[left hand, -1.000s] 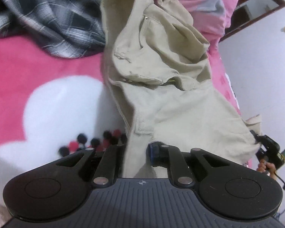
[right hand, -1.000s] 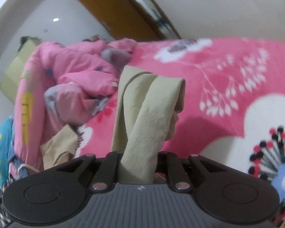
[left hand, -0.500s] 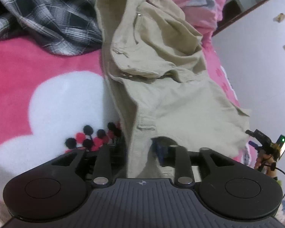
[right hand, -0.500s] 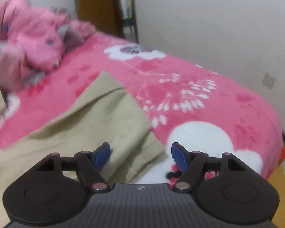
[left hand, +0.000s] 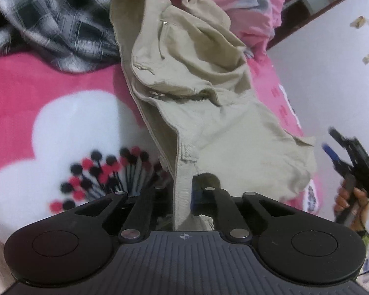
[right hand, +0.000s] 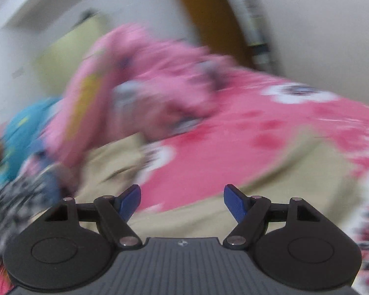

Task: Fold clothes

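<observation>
step in hand, as judged: mid-fold on the beige cotton trousers. they lie rumpled on the pink fleece bedspread with white flower print, waistband and zip fly toward 12 o'clock in the left wrist view, a hem edge at 6 o'clock caught in the tool. not yet a neat packet; layers overlap loosely, pocket gaping.

left gripper: jaws closed down onto a narrow strip of the trouser fabric, cloth running up between the fingers. tool pitched low over the bed and looking along the garment toward 12 o'clock.

right gripper: jaws spread wide, nothing between them. its own view is heavily blurred; beige cloth shows below and at 3 o'clock, pink bedding beyond. from the left wrist view the tool sits at 3 o'clock, off the bed edge, clear of the cloth, a hand wrapped round its handle.

next move, judged: the free right tool needs a fresh hold on a loose edge or corner of the trousers, level with the left hold, so that the cloth can be drawn flat before another fold. which edge, i cannot tell.

nearby: black and white plaid flannel shirt heaped at 11 o'clock, touching the trousers; crumpled pink quilt at 1 o'clock.
</observation>
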A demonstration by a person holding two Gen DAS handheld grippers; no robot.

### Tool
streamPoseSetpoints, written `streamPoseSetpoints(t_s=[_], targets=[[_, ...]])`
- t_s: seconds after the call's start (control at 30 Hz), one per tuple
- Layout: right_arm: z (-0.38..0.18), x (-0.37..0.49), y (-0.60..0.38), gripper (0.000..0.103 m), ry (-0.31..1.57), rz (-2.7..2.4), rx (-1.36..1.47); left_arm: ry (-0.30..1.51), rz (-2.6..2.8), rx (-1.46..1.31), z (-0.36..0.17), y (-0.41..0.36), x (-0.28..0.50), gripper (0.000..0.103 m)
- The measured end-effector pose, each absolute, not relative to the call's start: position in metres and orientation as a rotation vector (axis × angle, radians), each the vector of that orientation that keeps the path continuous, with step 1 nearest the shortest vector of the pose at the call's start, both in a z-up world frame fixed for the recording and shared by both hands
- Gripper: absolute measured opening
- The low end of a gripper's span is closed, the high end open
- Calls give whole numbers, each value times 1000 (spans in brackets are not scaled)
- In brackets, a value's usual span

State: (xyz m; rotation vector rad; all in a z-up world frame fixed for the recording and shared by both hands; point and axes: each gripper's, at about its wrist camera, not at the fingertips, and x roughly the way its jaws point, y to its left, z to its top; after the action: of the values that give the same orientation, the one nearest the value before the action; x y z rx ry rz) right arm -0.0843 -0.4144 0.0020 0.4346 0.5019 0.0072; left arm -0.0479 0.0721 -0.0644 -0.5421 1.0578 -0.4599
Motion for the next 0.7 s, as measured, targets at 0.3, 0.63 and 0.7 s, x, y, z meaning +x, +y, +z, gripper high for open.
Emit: streamPoseSetpoints(t_s=[0.3,0.63,0.7], targets=[[-11,-34,-232,77,637,444,17,1024,-494,-711,-84,101,-51,42],[-25,40,-87,79,725,628,-150,950,-475,-747,-91,111,-30,49],[-31,61,-64,79,752,634,-151,937,-477,-711,-89,105,-27,49]])
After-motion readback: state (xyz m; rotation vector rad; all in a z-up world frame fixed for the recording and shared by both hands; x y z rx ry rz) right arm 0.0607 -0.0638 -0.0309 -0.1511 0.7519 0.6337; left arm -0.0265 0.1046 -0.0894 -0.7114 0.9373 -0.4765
